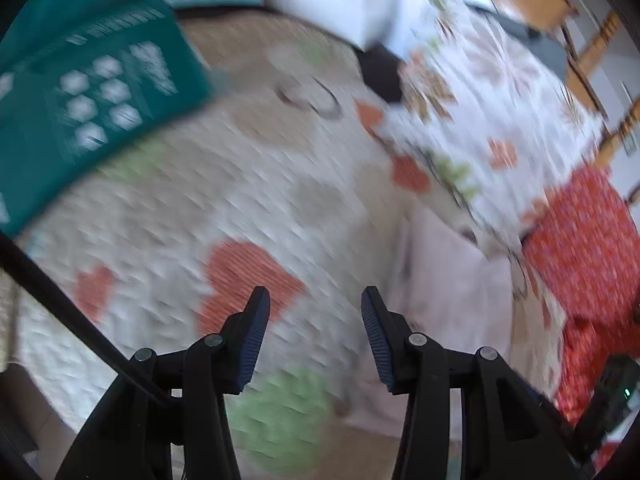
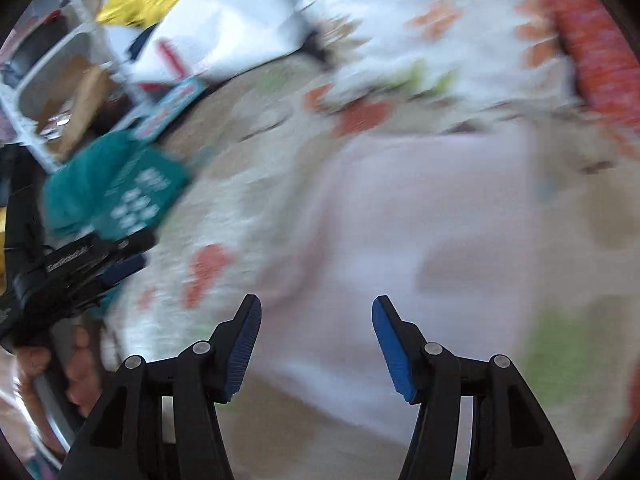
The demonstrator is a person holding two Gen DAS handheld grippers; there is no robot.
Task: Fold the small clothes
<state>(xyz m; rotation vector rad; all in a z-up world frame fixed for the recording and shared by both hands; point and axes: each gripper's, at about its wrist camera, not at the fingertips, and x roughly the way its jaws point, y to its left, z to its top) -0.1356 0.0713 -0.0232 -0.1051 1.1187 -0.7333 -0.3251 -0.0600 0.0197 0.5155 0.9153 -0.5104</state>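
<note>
A pale pink small garment (image 2: 420, 240) lies flat on a patterned quilt (image 2: 224, 216); in the left wrist view it (image 1: 448, 300) shows to the right of my fingers. My right gripper (image 2: 316, 320) is open and empty, hovering above the garment's near part. My left gripper (image 1: 316, 308) is open and empty above the quilt (image 1: 200, 200), just left of the garment; it also shows at the left of the right wrist view (image 2: 120, 268). Both views are blurred by motion.
A teal box (image 1: 92, 96) lies on the quilt at the left. A white floral cloth (image 1: 488, 120) and a red patterned cloth (image 1: 588, 264) lie at the right. A white bag (image 2: 224, 28) and shelving clutter stand behind.
</note>
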